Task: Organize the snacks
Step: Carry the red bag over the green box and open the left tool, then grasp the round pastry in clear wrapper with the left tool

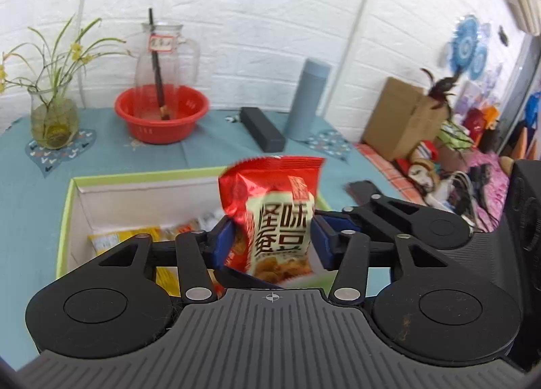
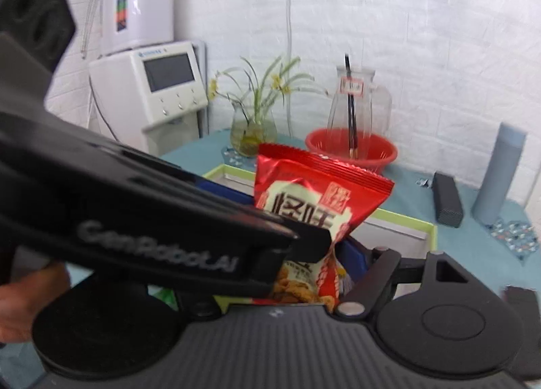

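Note:
A red snack packet [image 1: 277, 216] with Chinese writing stands upright between the blue pads of my left gripper [image 1: 272, 240], which is shut on it above the green-rimmed white box [image 1: 66, 216]. Yellow and orange snack packets [image 1: 135, 237] lie inside the box. In the right wrist view the same red packet [image 2: 314, 206] sits between my right gripper's fingers [image 2: 355, 253]. The left gripper's arm [image 2: 152, 220] crosses in front and hides the right gripper's left finger, so its grip is unclear.
On the teal tablecloth behind the box stand a red basin [image 1: 160, 112] with a glass pitcher, a glass vase of flowers [image 1: 52, 118], a black case [image 1: 262, 128] and a grey-blue flask [image 1: 307, 98]. A cardboard box [image 1: 402, 118] and clutter lie at right.

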